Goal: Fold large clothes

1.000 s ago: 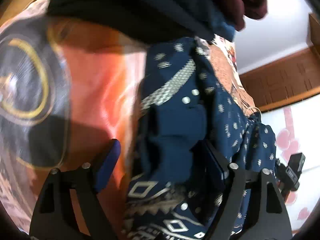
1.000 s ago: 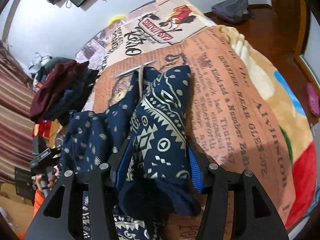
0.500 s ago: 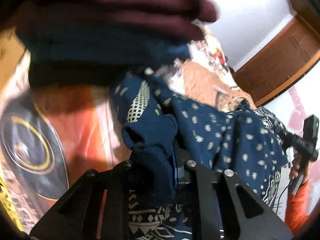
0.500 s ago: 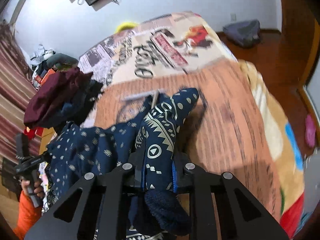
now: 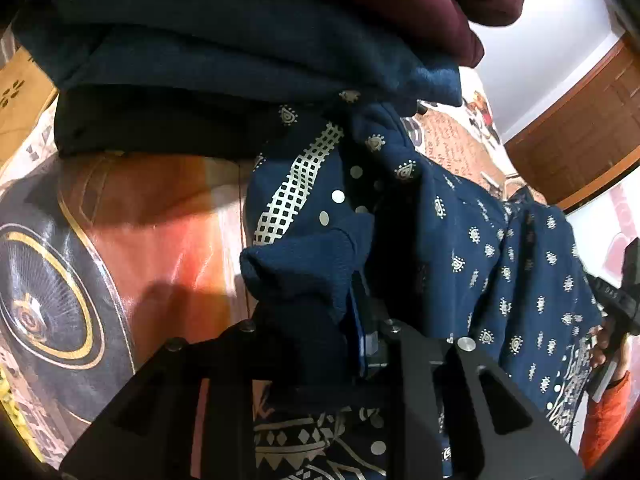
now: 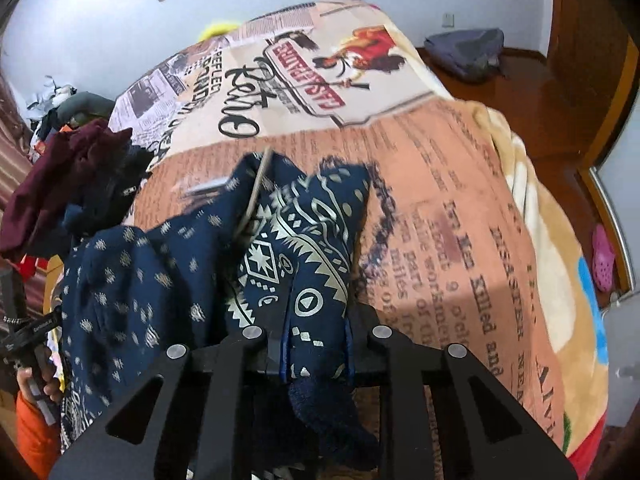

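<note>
A navy garment (image 5: 500, 260) with a pale printed pattern lies bunched on the bed blanket (image 6: 440, 184). My left gripper (image 5: 320, 320) has a thick fold of its edge pinched between the blue pads, and the jaws are opening slightly with the cloth still between them. In the right wrist view the same garment (image 6: 300, 248) shows its geometric border. My right gripper (image 6: 316, 344) clamps a fold of that border, its jaws also easing open around the cloth. The stretch of fabric between the two grippers sags in loose folds.
A stack of folded clothes (image 5: 240, 40), maroon on top of dark blue and black, sits just beyond the left gripper and shows as a pile (image 6: 60, 184) at the bed's left. A grey bag (image 6: 464, 56) lies on the wooden floor. An orange sleeve (image 5: 604, 416) shows at the right edge.
Both grippers went from wide open around the garment to pinched on folds of it. The left one moved closer to the clothes stack. The right one shifted across the bed, lifting the patterned border.
</note>
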